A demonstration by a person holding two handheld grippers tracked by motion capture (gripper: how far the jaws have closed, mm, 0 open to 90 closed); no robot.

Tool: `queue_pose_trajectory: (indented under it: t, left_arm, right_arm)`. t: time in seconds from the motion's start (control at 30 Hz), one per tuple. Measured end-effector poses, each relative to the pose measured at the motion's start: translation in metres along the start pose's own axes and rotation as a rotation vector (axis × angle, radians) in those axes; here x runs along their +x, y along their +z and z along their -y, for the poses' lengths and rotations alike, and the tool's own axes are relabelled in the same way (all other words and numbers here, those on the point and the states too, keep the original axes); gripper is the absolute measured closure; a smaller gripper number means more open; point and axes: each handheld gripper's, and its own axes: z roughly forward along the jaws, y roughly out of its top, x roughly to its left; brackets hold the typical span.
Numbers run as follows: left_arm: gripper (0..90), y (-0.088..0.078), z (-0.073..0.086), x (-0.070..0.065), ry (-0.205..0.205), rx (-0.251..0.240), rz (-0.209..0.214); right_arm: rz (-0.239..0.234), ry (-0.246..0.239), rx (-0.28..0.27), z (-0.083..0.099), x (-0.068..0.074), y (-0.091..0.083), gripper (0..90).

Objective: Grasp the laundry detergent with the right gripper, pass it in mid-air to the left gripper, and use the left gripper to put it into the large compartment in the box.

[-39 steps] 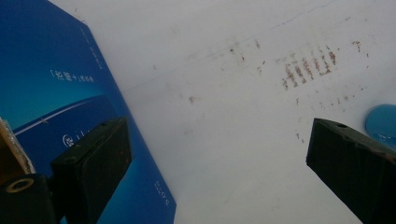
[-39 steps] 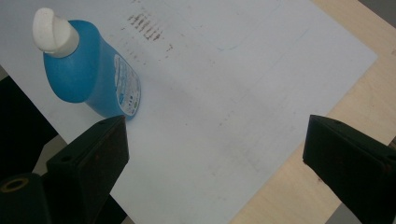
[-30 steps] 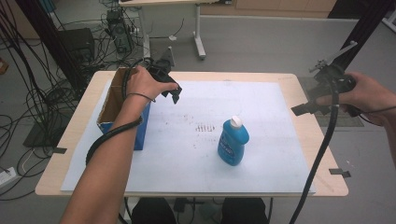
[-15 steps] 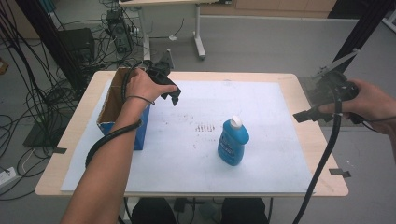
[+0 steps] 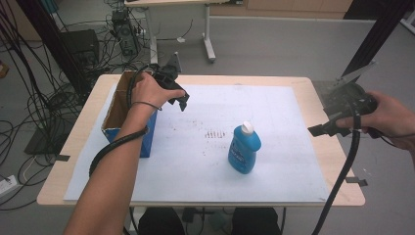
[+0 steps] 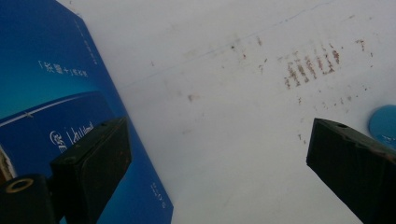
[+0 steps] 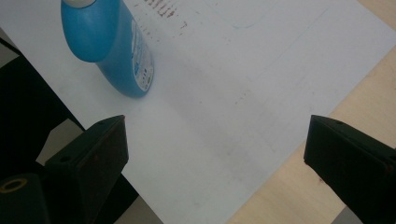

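The bottle (image 5: 243,149) stands upright on the white sheet (image 5: 274,117) covering the counter (image 5: 320,105). Left gripper (image 5: 182,99) — jaws apart, empty — hovers up-left of the bottle, beside the box (image 5: 146,134). Right gripper (image 5: 320,128) — also spread, empty — hangs well right of the bottle.

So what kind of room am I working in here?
Probably a lab or workshop: a table covered with white paper, loose cables and electronics on the grey floor behind, plus another desk further back.

Glossy blue plastic bottle (image 5: 243,152) with white cap; matt white paper sheet (image 5: 274,122) — rust-smudged — over a pale wood tabletop (image 5: 337,152); printed glossy blue cardboard box (image 5: 128,115), raw brown inside.
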Motion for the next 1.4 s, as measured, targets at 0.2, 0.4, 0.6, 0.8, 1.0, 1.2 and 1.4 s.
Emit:
queue_pose_trajectory:
  t: [0.2,0.4,0.6,0.8,1.0,1.2,1.4]
  left_arm:
    - [7.2,0.002,0.000,-0.003,0.008,0.001,0.003]
    - [7.3,0.005,-0.001,-0.004,0.013,0.009,0.003]
    - [7.3,0.006,-0.001,-0.002,0.009,0.011,0.005]
    - [7.3,0.004,0.001,0.000,0.006,0.007,0.004]
    - [7.4,0.005,0.002,0.001,0.003,0.005,0.005]
    - [7.5,0.005,0.004,0.000,0.010,0.001,0.002]
    - [7.5,0.006,0.005,-0.002,0.013,-0.008,0.005]
  right_arm:
    - [-0.010,0.001,0.002,0.008,0.003,0.005,6.4]
    - [-0.023,0.010,0.006,0.019,0.001,0.015,6.6]
    - [-0.029,0.021,0.003,0.028,0.000,0.021,6.7]
    - [-0.031,0.019,0.012,0.033,0.003,0.027,6.7]
    - [-0.039,0.028,0.012,0.040,0.003,0.035,6.7]
    - [-0.043,0.028,0.022,0.044,0.005,0.040,6.8]
    - [-0.047,0.022,0.019,0.047,0.009,0.045,6.8]
